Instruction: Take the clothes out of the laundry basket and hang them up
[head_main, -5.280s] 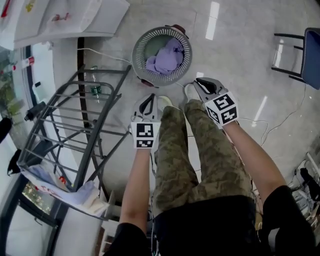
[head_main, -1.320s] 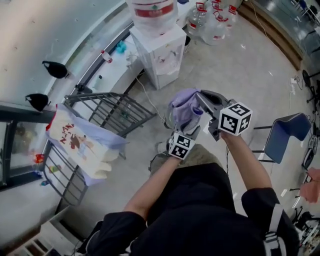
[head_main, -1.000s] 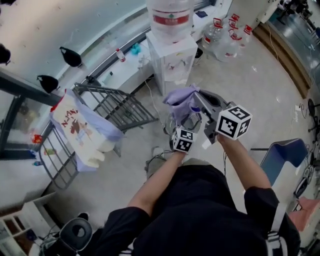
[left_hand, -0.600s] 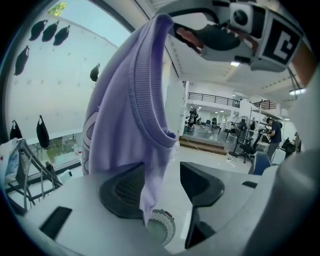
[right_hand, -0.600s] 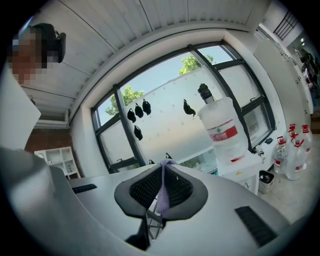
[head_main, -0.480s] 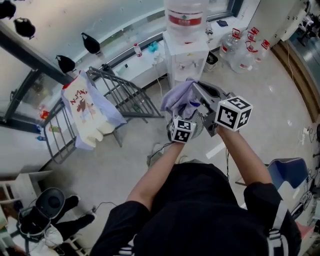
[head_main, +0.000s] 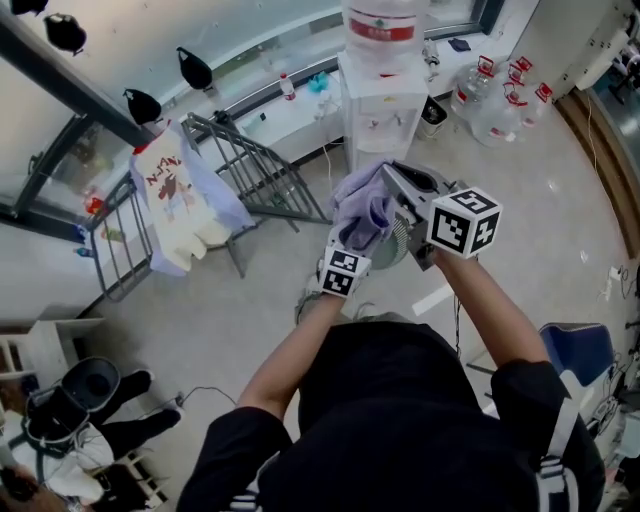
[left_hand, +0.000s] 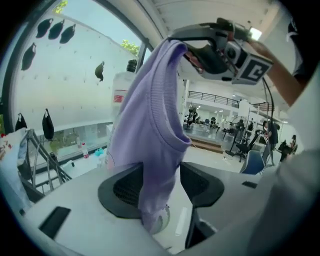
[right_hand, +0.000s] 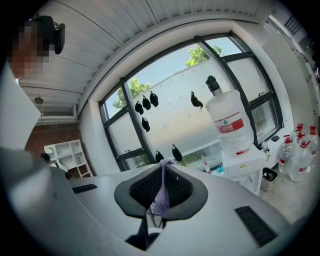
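**Head view:** We held one purple garment (head_main: 362, 205) up in front of us. The right gripper (head_main: 396, 176) was at its top edge and the left gripper (head_main: 350, 258) was just below. Both were well apart from the single drying rack (head_main: 262, 180), where one printed cloth (head_main: 178, 205) already hung. One water dispenser (head_main: 385, 75) stood beyond, with a cluster of spare bottles (head_main: 500, 100) beside it. The laundry basket was out of frame.

**Left gripper view:** The garment draped down through this gripper's spread jaws. It brushed one pad while the other stood clear, so nothing was pinched here. Above, the right gripper carried the whole piece by its ribbed edge.

**Right gripper view:** The jaws were pressed together on one thin fold of purple fabric.

We judged the garment light, soft and limp. It would sag, bunch and swing, could not break, and might creep out of so narrow a pinch. The firmer ribbed edge looked the best place to take hold, with the two grippers set apart along it to spread the cloth over a rack bar.
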